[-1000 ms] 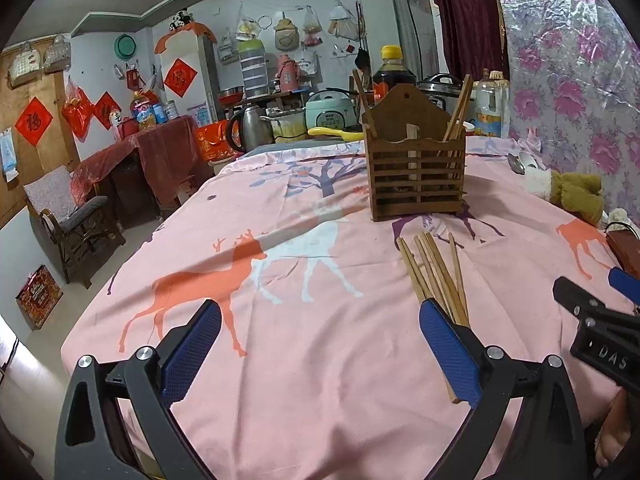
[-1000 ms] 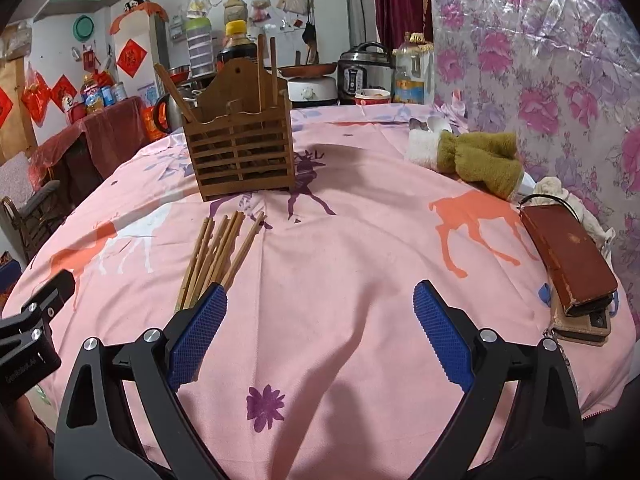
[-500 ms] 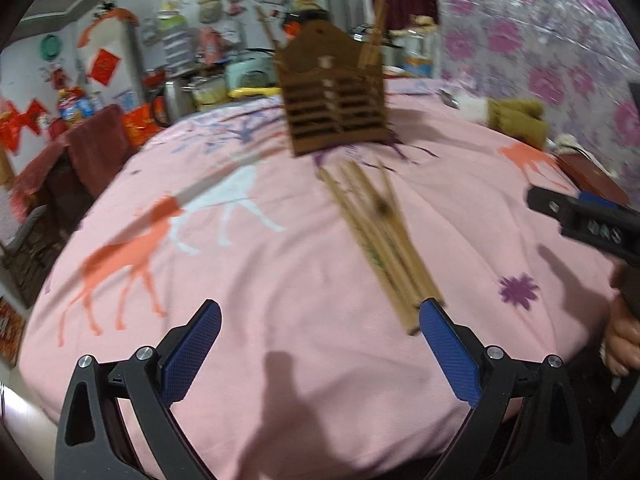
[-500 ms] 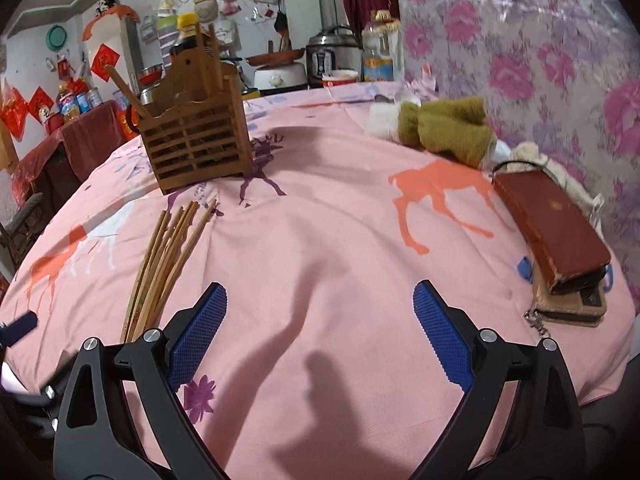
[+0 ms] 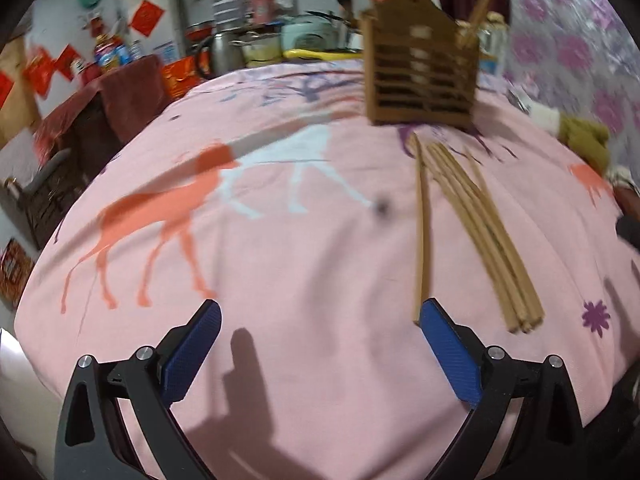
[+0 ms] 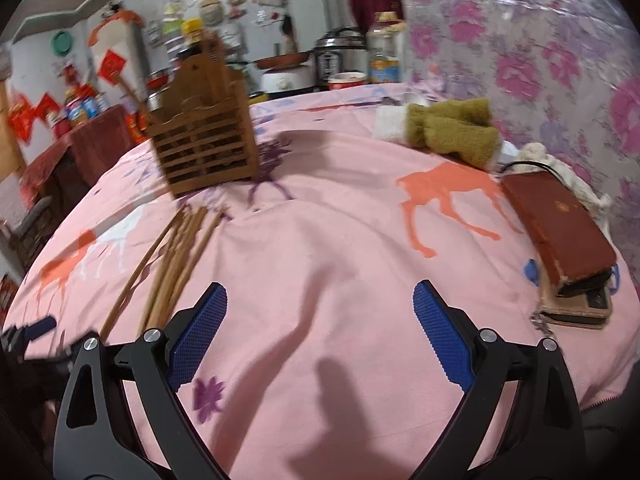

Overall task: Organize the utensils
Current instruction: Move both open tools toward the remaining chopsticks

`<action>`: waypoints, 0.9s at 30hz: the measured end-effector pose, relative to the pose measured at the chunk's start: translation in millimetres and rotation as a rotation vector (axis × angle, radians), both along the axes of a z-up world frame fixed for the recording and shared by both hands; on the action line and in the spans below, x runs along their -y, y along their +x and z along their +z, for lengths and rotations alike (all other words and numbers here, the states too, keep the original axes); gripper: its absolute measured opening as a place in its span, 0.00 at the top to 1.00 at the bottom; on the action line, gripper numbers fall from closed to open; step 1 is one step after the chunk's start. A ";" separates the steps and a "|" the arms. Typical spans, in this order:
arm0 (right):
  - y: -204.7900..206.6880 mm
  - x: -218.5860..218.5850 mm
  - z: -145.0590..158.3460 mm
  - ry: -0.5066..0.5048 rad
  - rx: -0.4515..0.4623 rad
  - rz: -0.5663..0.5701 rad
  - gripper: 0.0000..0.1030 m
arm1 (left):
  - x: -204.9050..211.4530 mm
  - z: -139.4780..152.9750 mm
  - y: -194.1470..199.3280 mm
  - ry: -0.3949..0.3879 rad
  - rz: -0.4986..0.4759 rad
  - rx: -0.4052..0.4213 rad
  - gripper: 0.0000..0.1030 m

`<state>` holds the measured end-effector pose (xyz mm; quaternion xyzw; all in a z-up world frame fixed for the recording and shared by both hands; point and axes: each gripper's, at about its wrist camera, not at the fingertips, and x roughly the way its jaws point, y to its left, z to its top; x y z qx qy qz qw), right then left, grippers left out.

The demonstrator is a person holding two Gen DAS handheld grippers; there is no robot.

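A bundle of wooden chopsticks [image 5: 486, 232] lies on the pink tablecloth [image 5: 280, 248], with one stick [image 5: 422, 224] apart to its left. Its near end reaches my left gripper's right fingertip [image 5: 434, 316]. A slatted wooden utensil holder [image 5: 420, 76] stands upright behind them, with a few sticks in it. My left gripper [image 5: 320, 320] is open and empty, low over the cloth. My right gripper [image 6: 320, 304] is open and empty, right of the chopsticks [image 6: 176, 264]. The holder [image 6: 204, 136] shows at the back left there.
Green and white gloves [image 6: 448, 132] lie at the back right. A brown wallet [image 6: 560, 232] rests on a phone case near the right table edge. Pots, bottles and a rice cooker [image 6: 336, 60] crowd the counter behind. A chair stands to the left, below the table.
Both grippers have swung and moved closer over the table. One chopstick now lies apart from the bundle, by my left gripper's right finger. Both grippers stay open.
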<state>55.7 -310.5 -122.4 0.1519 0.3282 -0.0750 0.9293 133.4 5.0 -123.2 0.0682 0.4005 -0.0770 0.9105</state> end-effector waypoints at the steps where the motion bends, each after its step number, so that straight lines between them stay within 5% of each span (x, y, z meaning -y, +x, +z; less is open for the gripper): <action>1: 1.1 -6.7 0.4 -0.007 0.003 0.045 0.12 | -4.3 -1.4 1.0 -0.011 0.009 -0.001 0.05; 5: 9.4 -40.5 1.8 -0.029 0.008 0.252 0.14 | -8.0 -9.5 4.3 -0.038 0.029 -0.017 0.04; 11: 34.0 -84.6 -8.4 -0.059 -0.060 0.421 0.38 | -8.7 -11.9 1.9 -0.041 0.029 0.004 0.04; 13: 42.8 -84.9 -14.3 -0.040 -0.093 0.418 0.51 | -9.0 -12.6 1.3 -0.042 0.029 0.006 0.04; 20: 44.1 -33.9 -23.1 0.009 -0.137 0.186 0.55 | -8.7 -12.4 1.7 -0.039 0.032 0.005 0.04; 27: 34.4 -39.8 -13.6 -0.004 -0.072 0.258 0.57 | -8.7 -11.9 0.8 -0.036 0.035 0.006 0.04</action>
